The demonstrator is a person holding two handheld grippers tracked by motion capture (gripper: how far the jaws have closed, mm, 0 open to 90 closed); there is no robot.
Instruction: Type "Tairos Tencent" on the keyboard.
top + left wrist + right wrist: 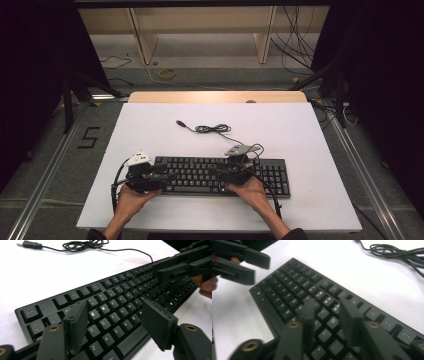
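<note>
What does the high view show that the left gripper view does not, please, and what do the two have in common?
The high view alone takes in the person's two hands, the left hand and the right hand, the whole white table, the floor and the wooden shelving behind.

The left gripper view alone makes the key legends readable, such as the Esc key, and shows the left gripper with its jaws apart above the letter keys, nothing between them.

Both show the black keyboard, its coiled cable with the USB plug, and the right gripper over the keys.
</note>
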